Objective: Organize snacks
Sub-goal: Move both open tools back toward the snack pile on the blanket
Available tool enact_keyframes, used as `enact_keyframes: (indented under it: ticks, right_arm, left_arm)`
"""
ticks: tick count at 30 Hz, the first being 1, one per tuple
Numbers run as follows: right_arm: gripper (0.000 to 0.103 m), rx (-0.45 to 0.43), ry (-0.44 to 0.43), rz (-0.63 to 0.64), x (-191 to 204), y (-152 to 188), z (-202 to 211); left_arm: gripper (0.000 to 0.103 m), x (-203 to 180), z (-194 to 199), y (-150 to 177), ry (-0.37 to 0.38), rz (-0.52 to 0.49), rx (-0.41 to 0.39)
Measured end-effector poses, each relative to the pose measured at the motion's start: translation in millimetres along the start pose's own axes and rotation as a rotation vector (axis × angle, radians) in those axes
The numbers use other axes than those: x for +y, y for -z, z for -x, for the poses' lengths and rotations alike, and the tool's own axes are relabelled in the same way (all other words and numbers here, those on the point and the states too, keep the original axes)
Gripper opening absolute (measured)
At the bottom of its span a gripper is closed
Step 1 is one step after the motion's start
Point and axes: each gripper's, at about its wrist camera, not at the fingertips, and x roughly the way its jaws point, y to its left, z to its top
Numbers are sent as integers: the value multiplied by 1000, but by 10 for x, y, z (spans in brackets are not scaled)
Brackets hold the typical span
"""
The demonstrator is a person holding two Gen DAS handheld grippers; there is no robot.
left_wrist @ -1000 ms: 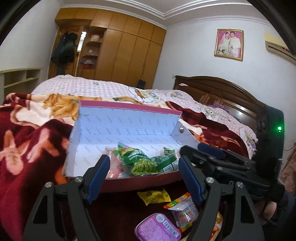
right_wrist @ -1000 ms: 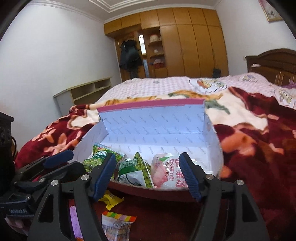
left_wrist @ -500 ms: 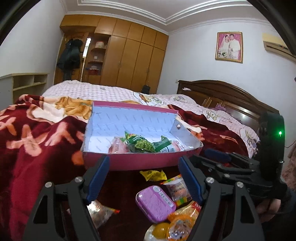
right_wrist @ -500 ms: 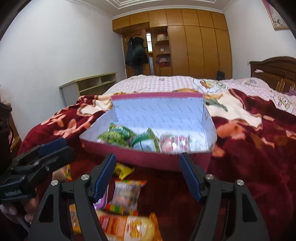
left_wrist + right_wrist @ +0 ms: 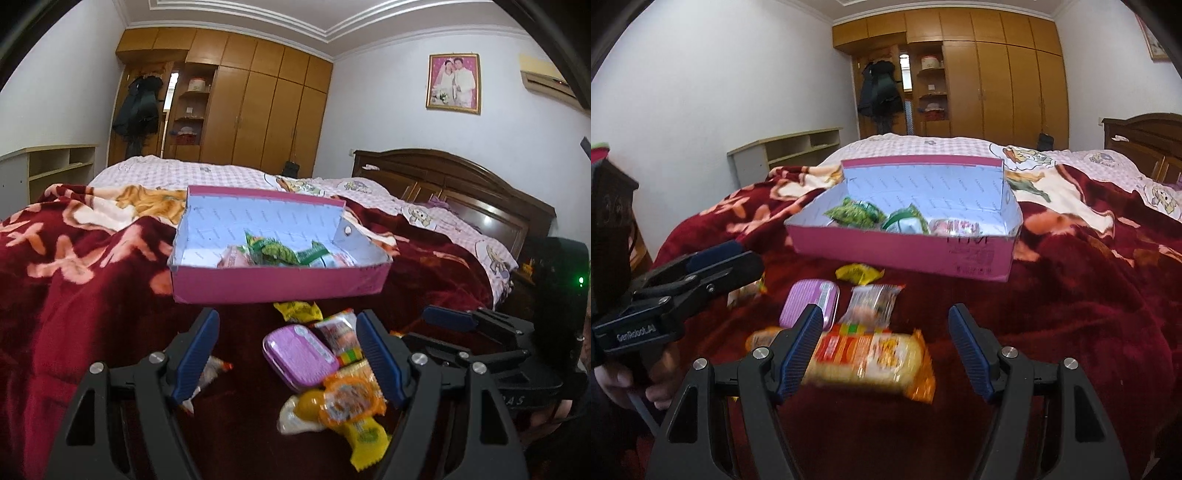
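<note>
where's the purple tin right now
The purple tin lies on the red blanket in front of the pink box, left of the striped candy packet, between the left gripper's open fingers.

Blanketed bed [image 5: 92, 295] (pink box [image 5: 280, 284], loose snacks [image 5: 864, 354])

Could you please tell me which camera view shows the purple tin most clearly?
The left wrist view: the purple tin lies whole and fairly sharp between the open fingers. In the right wrist view, the tin is farther off, and a fingertip covers its near end.

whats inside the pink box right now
Green snack bags, a pale green-edged packet and a pink packet lie inside the pink box; anything under them is hidden.
</note>
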Motion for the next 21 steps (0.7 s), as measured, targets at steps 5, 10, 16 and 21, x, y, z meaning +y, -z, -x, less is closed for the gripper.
enact_keyframes:
  ticks: [5,10,16,21]
  right_arm:
    - [72,23,0,17,49,129,91]
    - [72,55,-6,30,89,213,128]
    - [72,102,54,23,83,278,117]
    - [72,162,59,16,54,298,19]
  left_arm:
    - [80,15,39,121,-51,32,71]
    - [80,65,100,292,-28,78,139]
    - [80,264,231,444,-41,186,164]
    - [80,314,243,472,-35,215,181]
